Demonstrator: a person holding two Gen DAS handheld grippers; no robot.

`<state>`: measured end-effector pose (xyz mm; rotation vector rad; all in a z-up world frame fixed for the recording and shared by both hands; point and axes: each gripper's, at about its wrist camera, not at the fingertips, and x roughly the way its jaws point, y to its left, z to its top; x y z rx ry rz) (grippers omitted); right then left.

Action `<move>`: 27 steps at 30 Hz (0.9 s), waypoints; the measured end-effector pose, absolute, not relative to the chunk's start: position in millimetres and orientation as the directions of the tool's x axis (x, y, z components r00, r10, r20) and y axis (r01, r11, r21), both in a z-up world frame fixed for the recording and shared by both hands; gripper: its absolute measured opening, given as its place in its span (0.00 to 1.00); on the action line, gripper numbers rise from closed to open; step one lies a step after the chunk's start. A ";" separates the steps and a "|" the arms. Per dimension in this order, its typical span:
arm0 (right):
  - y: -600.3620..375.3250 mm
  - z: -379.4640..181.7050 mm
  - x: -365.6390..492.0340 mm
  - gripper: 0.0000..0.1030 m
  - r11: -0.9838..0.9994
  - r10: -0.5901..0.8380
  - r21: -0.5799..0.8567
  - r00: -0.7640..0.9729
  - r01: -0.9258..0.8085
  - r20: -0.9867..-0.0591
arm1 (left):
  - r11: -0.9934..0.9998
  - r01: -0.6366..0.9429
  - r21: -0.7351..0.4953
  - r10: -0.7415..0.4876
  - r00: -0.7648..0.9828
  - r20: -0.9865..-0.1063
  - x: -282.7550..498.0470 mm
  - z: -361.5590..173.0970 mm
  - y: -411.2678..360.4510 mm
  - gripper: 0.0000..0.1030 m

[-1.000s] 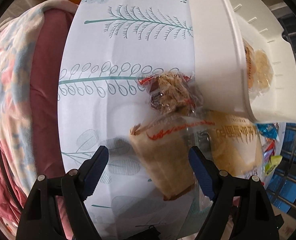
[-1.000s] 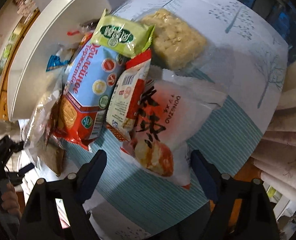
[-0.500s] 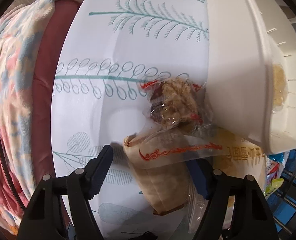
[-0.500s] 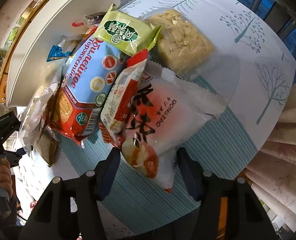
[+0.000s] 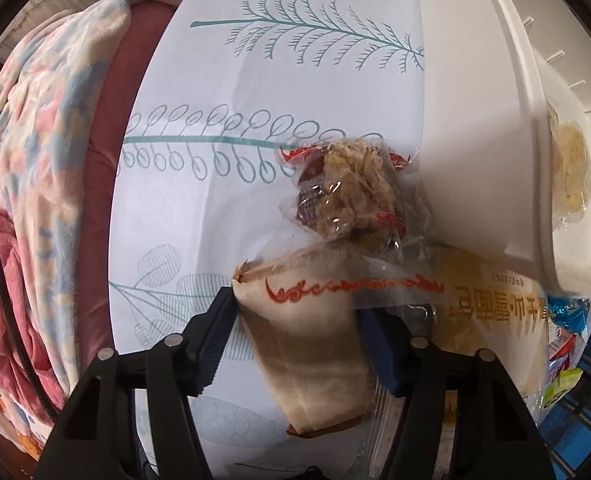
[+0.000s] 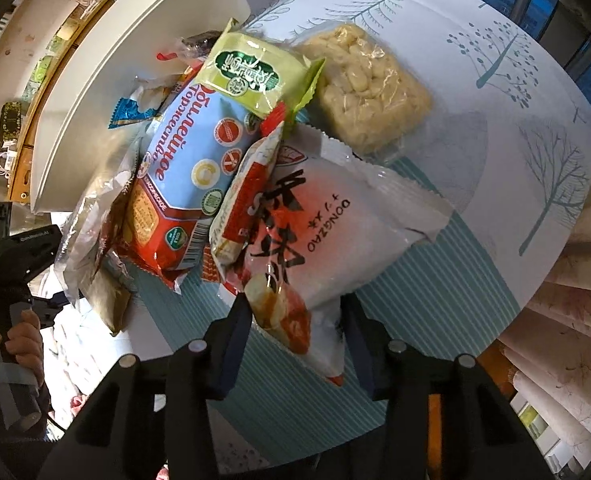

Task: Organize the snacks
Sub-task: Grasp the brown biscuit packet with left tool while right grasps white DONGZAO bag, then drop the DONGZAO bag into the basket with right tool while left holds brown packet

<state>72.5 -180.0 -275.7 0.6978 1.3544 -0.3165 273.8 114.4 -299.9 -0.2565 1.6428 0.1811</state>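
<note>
Both jaws have just been closing: the left gripper pinches a tan pastry packet, the right gripper squeezes the white-and-red snack bag.

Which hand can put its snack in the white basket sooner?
Left. Both jaws have just been closing on snacks, but the left gripper's brown pack lies beside the white basket; the right gripper's white bag lies behind the pile.

Glossy plastic snack wrappers (crinkly), smooth white basket, probably plastic.
</note>
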 end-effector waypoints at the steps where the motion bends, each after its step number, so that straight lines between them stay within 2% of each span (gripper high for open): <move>1: -181.3 -274.0 71.7 0.44 0.759 0.180 0.275 0.216 0.590 -0.960 | 0.960 -0.276 -0.037 -0.059 -0.075 -0.995 273.2 -299.7 114.5 0.58; 15: -187.1 -252.5 43.0 0.42 0.717 0.207 0.317 0.244 0.621 -0.947 | 0.966 -0.249 -0.075 -0.117 -0.158 -0.980 245.7 -302.6 122.7 0.56; 27: -159.5 -229.7 27.7 0.42 0.705 0.249 0.345 0.240 0.620 -0.938 | 0.960 -0.224 -0.171 -0.219 -0.215 -0.952 210.3 -281.9 132.7 0.54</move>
